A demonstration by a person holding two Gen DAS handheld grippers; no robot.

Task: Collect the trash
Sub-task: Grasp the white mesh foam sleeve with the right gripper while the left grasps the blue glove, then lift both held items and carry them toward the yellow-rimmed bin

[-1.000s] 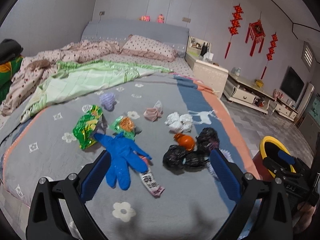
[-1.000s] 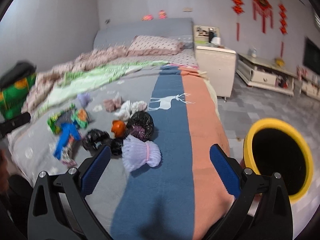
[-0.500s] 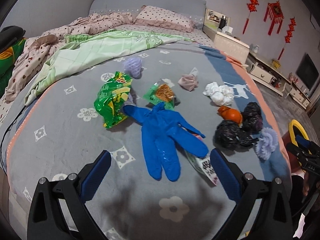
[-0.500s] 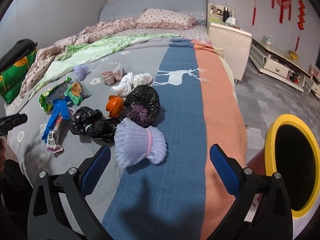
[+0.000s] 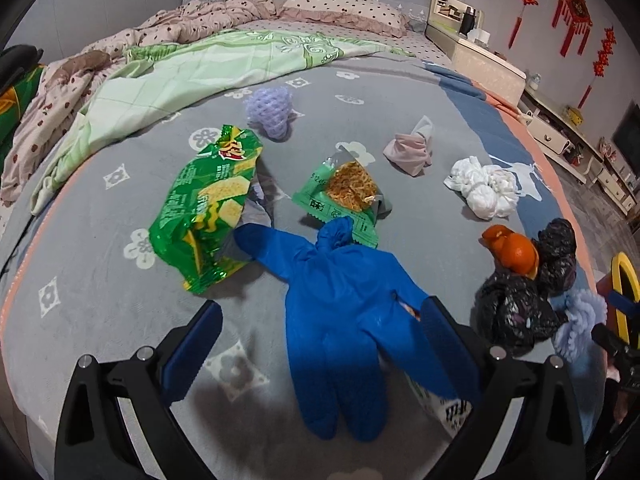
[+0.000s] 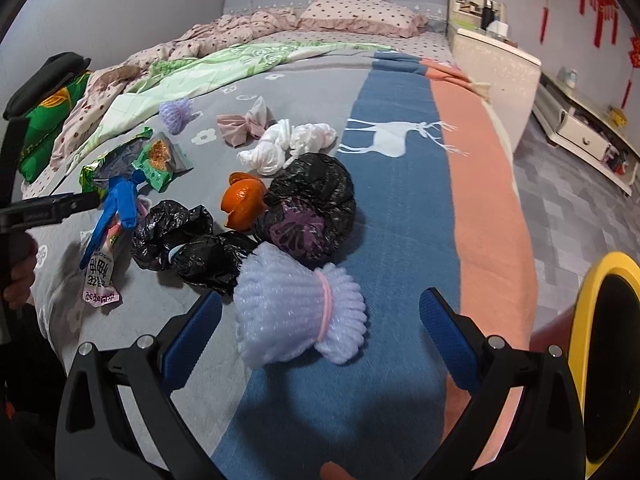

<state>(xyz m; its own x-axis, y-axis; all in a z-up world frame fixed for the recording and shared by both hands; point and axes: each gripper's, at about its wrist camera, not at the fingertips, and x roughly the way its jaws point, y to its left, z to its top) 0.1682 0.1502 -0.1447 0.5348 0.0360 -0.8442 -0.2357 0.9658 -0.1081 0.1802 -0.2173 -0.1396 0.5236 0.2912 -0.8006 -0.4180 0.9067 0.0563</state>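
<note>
Trash lies scattered on the grey bed blanket (image 5: 100,320). My left gripper (image 5: 320,336) is open, low over a blue rubber glove (image 5: 344,304), its jaws either side of the glove. A green chip bag (image 5: 204,208) and a green snack packet (image 5: 344,192) lie beyond. My right gripper (image 6: 320,332) is open around a white foam fruit net (image 6: 296,316). Black bags (image 6: 312,204), an orange peel (image 6: 242,200) and a white bag (image 6: 288,144) lie behind it. The yellow-rimmed bin (image 6: 600,360) stands at the right.
A purple foam net (image 5: 268,114) and a pink wad (image 5: 412,148) lie farther up the bed. A green quilt (image 5: 192,68) and pillows cover the head end. A bedside cabinet (image 6: 496,56) and a TV unit (image 6: 588,132) stand to the right.
Both grippers have moved forward and down toward the bed. The left one has closed in over the blue glove, the right one over the white foam net. Both stayed open.
</note>
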